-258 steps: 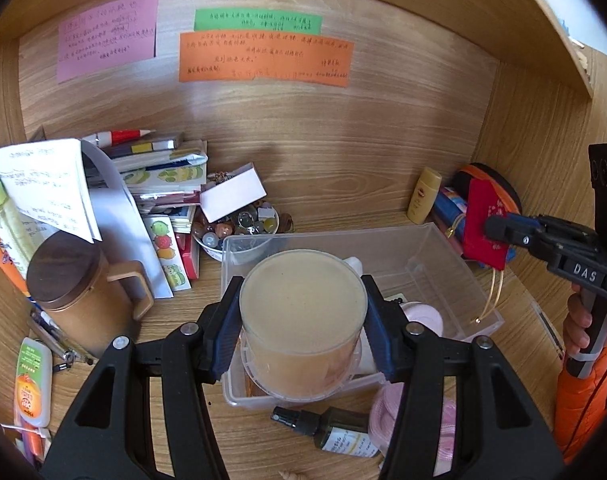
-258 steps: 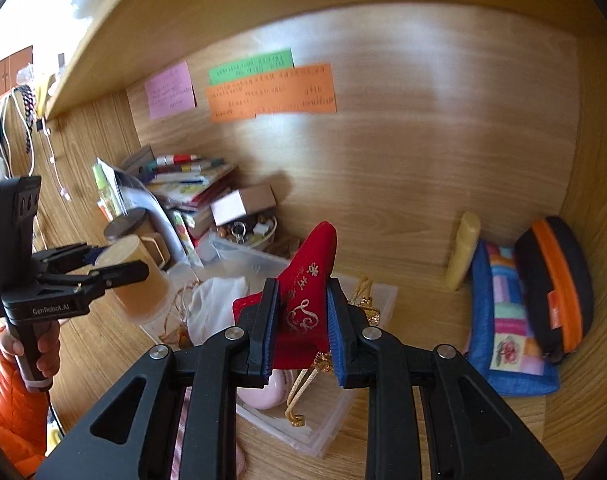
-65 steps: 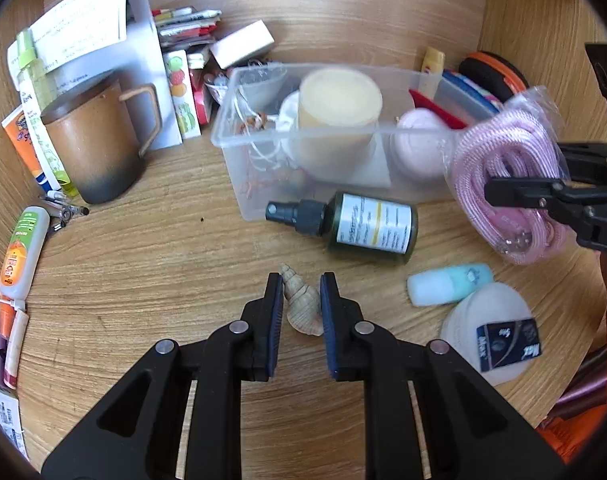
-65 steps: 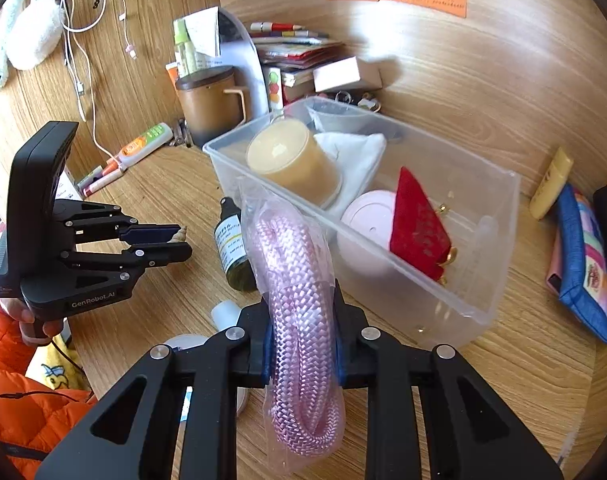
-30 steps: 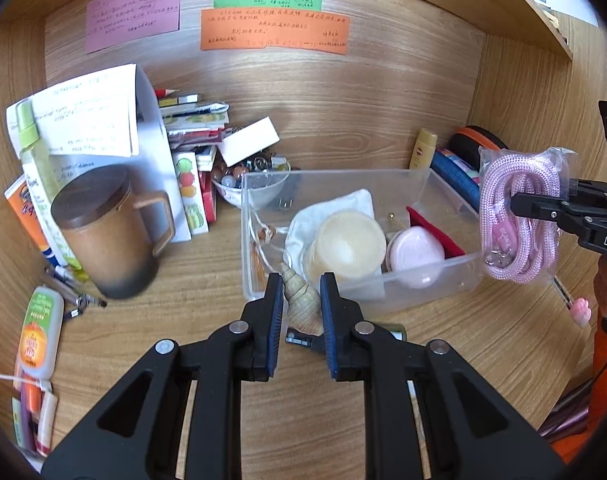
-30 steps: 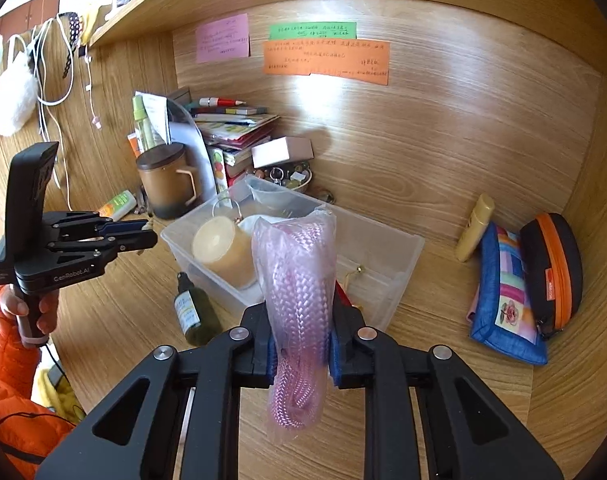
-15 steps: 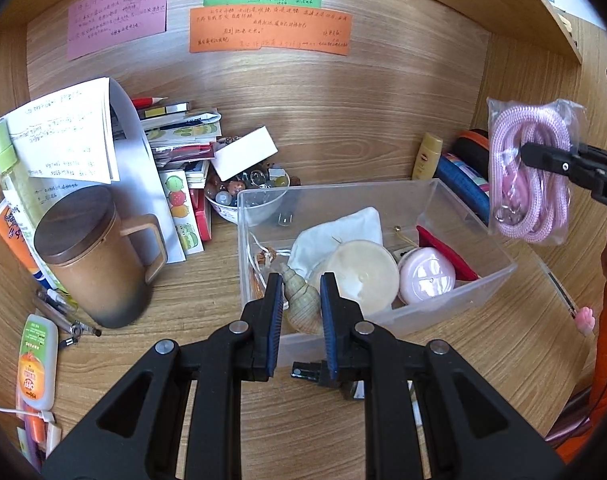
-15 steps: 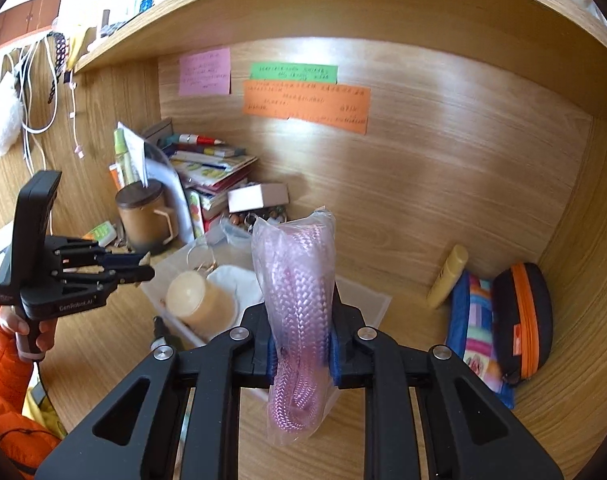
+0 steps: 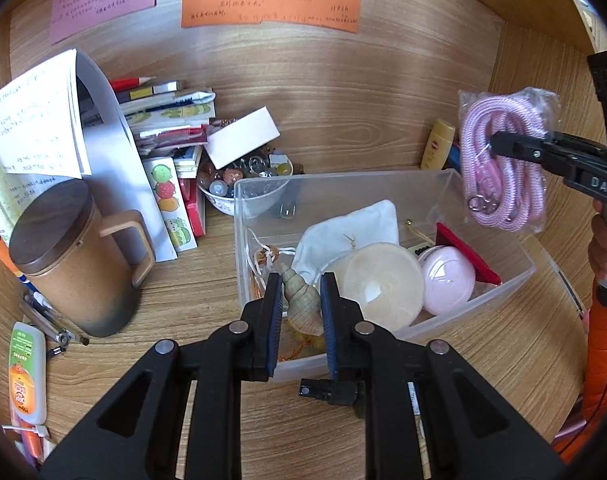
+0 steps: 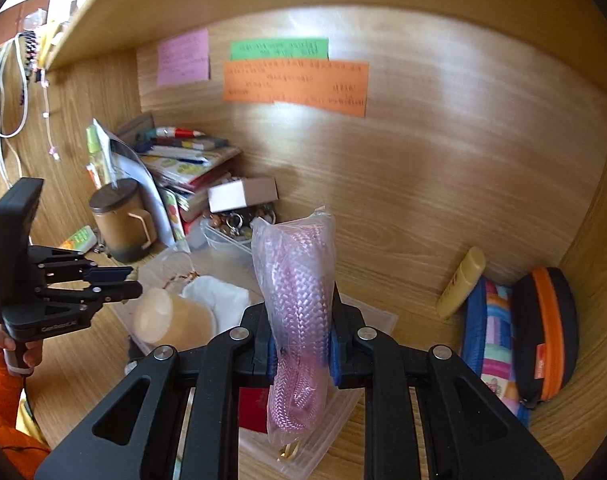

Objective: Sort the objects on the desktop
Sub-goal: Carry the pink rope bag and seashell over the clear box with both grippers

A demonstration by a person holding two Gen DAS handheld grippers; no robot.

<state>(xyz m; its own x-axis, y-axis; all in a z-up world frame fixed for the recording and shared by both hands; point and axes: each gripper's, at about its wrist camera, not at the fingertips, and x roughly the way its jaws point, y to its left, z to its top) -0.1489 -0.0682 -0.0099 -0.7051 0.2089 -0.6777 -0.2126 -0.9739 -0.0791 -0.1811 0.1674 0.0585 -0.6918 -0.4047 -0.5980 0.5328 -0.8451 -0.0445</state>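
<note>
A: My left gripper [image 9: 301, 294] is pinching a spiral seashell [image 9: 302, 304], low centre of the left view, over the near left corner of the clear bin [image 9: 499, 286]. My right gripper [image 10: 301, 344] is clamped on a bagged pink rope [image 10: 297, 308], mid-frame, above the bin's far side.

B: Progress?

A: Well along, I judge. The bin holds a cream jar [image 9: 383, 284], pink round case [image 9: 447, 280], white pouch [image 9: 351, 226] and a red item [image 9: 469, 252]. Shell and rope not yet released; a dark spray bottle [image 9: 331, 392] lies outside, bottom centre.

B: Any writing?

A: "DAS" on the right tool, "GenRobot.AI" on the left one. The wall notes [image 9: 269, 2] are handwritten; I can't read them.
</note>
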